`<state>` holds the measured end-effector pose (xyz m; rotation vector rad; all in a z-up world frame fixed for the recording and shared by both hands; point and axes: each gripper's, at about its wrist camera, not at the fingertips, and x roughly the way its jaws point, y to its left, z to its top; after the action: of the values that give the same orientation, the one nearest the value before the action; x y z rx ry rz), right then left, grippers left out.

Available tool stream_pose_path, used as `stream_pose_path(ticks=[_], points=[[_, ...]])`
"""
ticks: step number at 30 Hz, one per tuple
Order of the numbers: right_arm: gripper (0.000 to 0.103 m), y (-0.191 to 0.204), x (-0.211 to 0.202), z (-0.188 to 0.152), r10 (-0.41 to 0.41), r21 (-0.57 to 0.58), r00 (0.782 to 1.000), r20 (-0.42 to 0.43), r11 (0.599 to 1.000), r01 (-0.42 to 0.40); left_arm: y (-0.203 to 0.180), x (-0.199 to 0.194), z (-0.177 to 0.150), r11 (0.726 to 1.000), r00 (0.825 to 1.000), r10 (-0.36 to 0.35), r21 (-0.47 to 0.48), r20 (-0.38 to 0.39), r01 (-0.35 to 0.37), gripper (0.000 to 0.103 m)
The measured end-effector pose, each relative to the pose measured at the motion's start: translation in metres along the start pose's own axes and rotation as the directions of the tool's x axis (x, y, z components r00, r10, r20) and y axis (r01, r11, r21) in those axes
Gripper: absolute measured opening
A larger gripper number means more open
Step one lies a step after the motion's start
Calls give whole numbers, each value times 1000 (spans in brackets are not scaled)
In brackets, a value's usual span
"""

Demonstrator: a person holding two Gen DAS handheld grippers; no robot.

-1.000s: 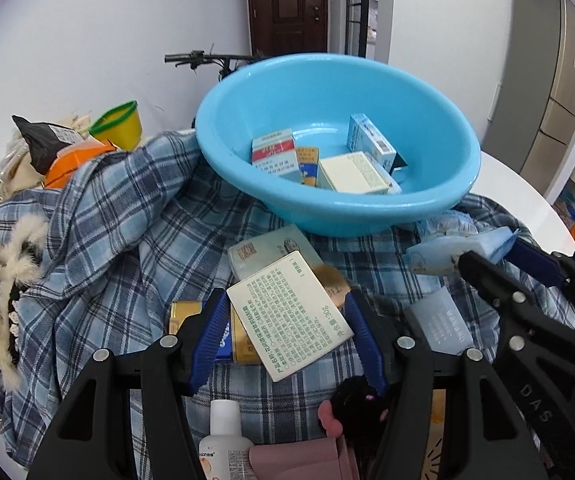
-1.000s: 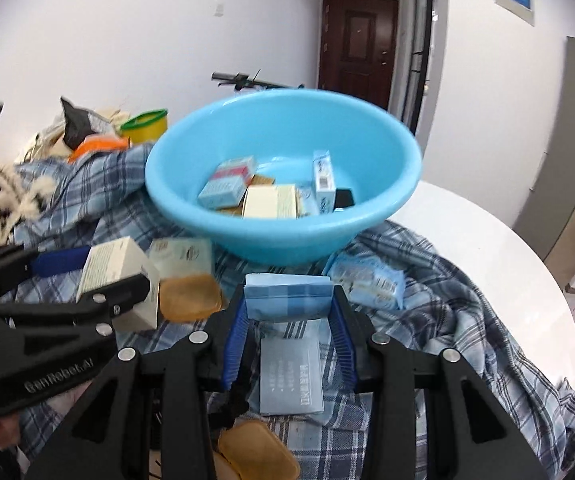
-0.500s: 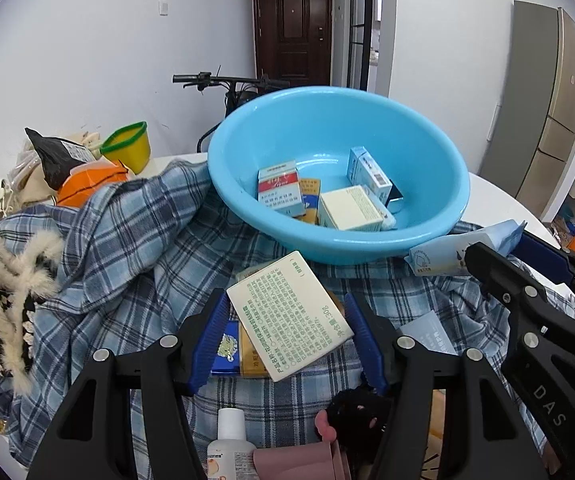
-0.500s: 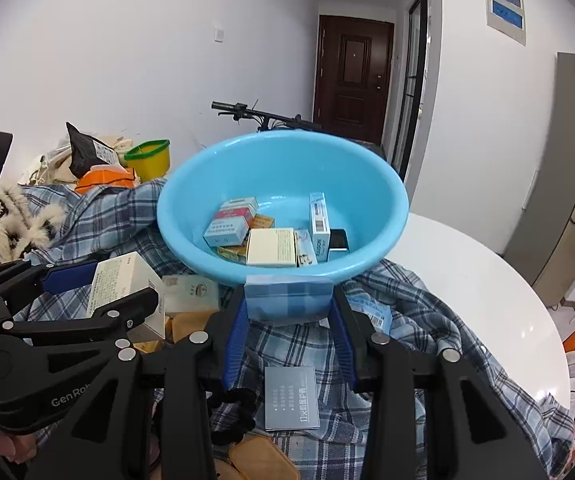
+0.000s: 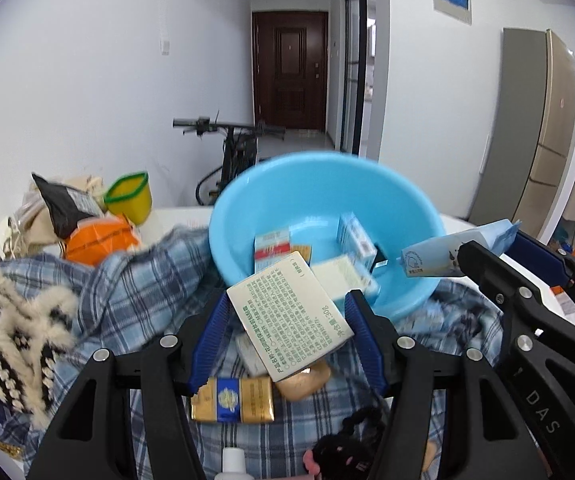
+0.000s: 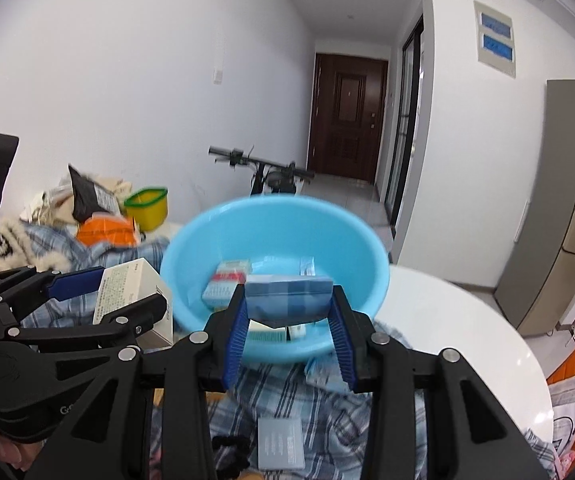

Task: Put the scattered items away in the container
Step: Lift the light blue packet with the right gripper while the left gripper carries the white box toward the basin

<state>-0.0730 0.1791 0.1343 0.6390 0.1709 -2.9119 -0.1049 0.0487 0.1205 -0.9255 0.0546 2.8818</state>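
Plaid cloth [image 5: 135, 292] covers the near half of the round white surface [image 6: 467, 340], and loose items lie on it: a gold-and-blue packet [image 5: 232, 400], a tan bar [image 5: 303, 376] and a pale flat card [image 6: 280, 443]. Up above, the left gripper [image 5: 287, 320] has its jaws clamped on a white box with green print [image 5: 289, 316], held tilted just short of the basin's near rim. Alongside, the right gripper [image 6: 289, 326] has its jaws closed on a light blue pouch [image 6: 289, 300], right over that rim. Beyond them sits the blue basin [image 5: 319, 184], several small boxes [image 5: 272, 244] already inside. Further back: a yellow cup [image 5: 129, 198], a bicycle [image 5: 235, 148], a dark door [image 5: 289, 72].
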Motion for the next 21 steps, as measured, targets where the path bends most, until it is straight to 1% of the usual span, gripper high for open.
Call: stream_pose_path(ticks=[3,7,13,14,16,17,20,21], points=[[37,1,-5,4,-3,-3,1000,21,1000,3,-2,-6,4,1000,1000,-3,6,16,3,62],[37,2,-3,5,0,-1,1000,22,1000,0,-3,-6,4,1000,1000,-4,11,9,4,62],[37,0,9,14,-34,-14,999,35,999,35,2,8,15,1000,1000,-8,1,15,8,62],[37,-1,13,18,-42,-18,998,38,999,43,3,13,19,1000,1000,-24,-3,11,24,62],[37,-6,20,27,-42,-10,998,45,999,43,6,25,29,996,996,-88,-19,-19,88,62],[37,-8,24,31,-43,-8,998,46,999,43,6,31,35,996,996,-89,-18,-26,89,62],[37,-14,39,44,-62,-5,997,52,998,62,0,45,50,999,1000,-22,31,19,22,62],[37,-16,47,48,-70,-2,996,51,998,71,-2,54,56,999,1000,-19,36,18,18,62]])
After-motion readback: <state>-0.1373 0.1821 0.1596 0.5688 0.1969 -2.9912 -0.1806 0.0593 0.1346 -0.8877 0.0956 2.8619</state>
